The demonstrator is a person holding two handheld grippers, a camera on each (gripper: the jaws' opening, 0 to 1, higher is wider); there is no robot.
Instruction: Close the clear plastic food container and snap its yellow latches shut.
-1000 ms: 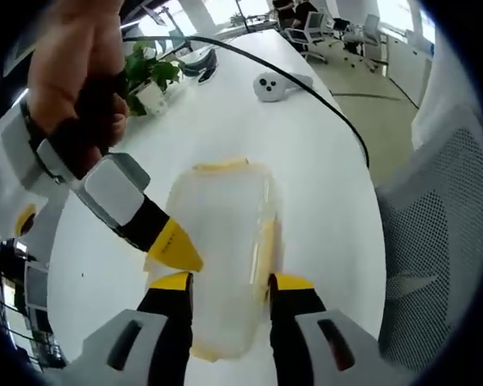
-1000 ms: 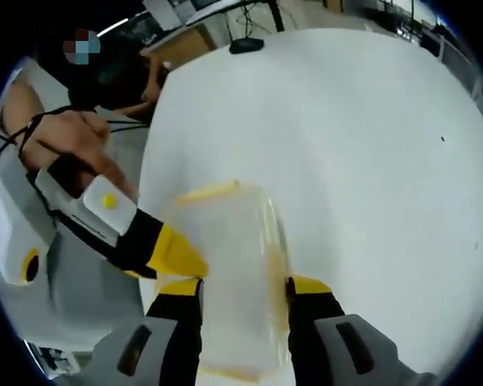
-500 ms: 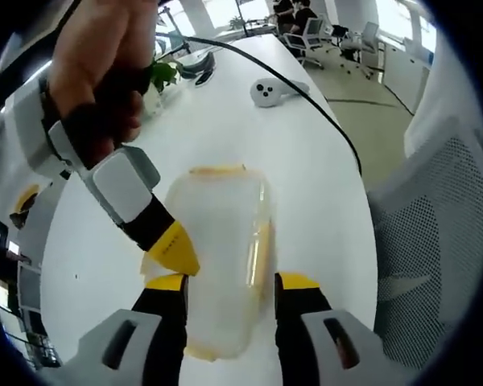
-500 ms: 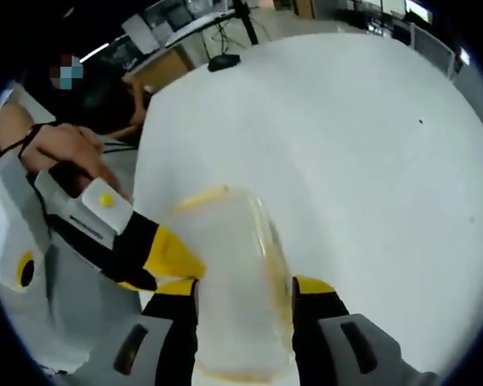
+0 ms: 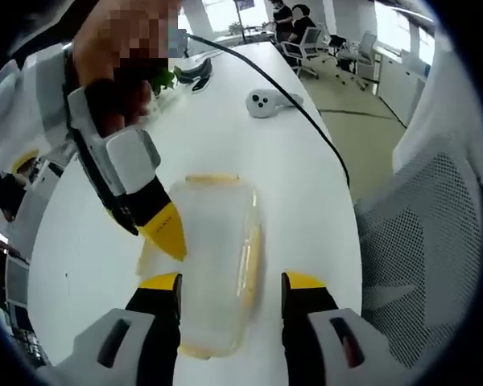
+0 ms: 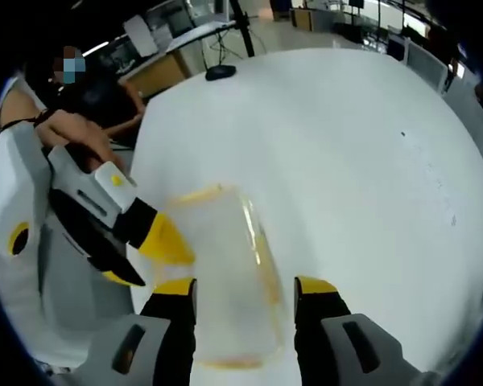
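The clear plastic food container [image 5: 213, 257] is lying on a big white table [image 5: 249, 153], with its lid down and a yellow latch [image 5: 212, 178] showing at its far end. In the left gripper view, the left tool [image 5: 232, 283] is hanging over the box with its two yellow tips spread wide, one on each side. The right tool [image 5: 165, 229] is reaching in from the left, and its yellow tip is touching the box's edge. A hand [image 5: 117, 56] is holding it.

In the right gripper view, the right tool [image 6: 245, 288] is also standing spread apart around the box [image 6: 225, 273], and the left tool [image 6: 157, 241] is coming in from the left.

A black cable [image 5: 306, 121] is running across the table. A small green plant [image 5: 163, 78] and a white round gadget [image 5: 262, 101] are sitting far off. A mesh chair [image 5: 423, 241] is standing beside the table. Office chairs [image 5: 322, 44] are waiting at the back of the room.
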